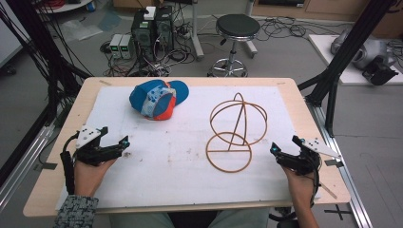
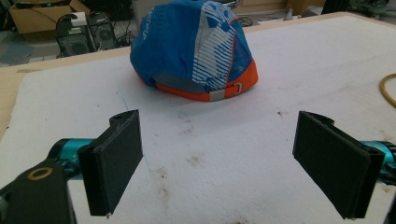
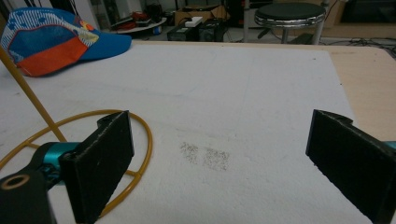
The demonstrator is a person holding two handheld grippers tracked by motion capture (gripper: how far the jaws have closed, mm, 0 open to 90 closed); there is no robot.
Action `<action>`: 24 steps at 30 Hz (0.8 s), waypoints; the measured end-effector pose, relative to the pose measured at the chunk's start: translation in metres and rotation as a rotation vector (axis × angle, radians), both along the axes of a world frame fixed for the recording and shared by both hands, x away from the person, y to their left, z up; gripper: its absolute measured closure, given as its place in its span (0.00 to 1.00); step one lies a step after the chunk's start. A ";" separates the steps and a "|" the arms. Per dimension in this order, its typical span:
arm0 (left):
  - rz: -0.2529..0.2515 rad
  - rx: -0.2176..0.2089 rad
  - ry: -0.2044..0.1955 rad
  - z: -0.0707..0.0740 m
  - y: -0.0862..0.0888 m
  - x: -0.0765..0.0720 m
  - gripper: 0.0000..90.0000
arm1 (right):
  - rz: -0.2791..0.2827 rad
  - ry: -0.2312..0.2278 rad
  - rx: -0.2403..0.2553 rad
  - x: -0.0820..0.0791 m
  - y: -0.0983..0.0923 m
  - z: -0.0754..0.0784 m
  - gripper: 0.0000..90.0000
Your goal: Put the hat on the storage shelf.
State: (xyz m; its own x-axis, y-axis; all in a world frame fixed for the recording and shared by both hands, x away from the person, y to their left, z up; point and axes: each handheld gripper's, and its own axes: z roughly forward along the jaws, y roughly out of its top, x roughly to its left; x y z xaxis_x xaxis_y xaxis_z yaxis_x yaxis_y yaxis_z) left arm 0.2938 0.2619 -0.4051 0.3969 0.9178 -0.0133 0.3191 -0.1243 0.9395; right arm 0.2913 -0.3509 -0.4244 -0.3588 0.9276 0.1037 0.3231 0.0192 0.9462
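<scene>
Both your left tool (image 1: pixel 124 142) and right tool (image 1: pixel 274 148) gape empty near you, so pinch the soft, light cap (image 1: pixel 159 98) at far left by its stiffer brim.

Blue-and-orange fabric cap (image 3: pixel 51 39): we find its crown cropped at the right gripper view's left edge. Thin golden wire stand (image 2: pixel 388 88): we see only an arc at the left gripper view's right edge.

one cap (image 1: pixel 158 99), one wire stand (image 1: pixel 234 132), two grippers
</scene>
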 end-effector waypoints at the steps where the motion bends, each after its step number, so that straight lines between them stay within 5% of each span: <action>1: 0.000 0.000 0.000 0.000 0.000 0.000 0.18 | 0.000 0.000 0.000 0.000 0.000 0.000 0.07; 11: -0.021 -0.015 -0.002 0.000 -0.001 0.000 0.18 | 0.027 0.011 -0.026 0.003 0.008 -0.001 0.07; 17: 0.009 -0.046 0.004 -0.001 0.005 -0.003 0.18 | 0.036 0.002 -0.040 0.005 0.012 -0.001 0.07; 24: 0.004 -0.014 -0.021 0.015 0.002 0.000 0.20 | 0.051 0.004 -0.049 0.007 0.015 -0.001 0.07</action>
State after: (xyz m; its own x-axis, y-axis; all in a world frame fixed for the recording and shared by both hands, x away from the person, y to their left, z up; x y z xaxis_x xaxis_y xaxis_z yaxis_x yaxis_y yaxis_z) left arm 0.2941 0.2639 -0.3904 0.3931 0.9193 -0.0173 0.2993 -0.1102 0.9478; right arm 0.2981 -0.3361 -0.4256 -0.4055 0.9121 0.0599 0.3244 0.0824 0.9423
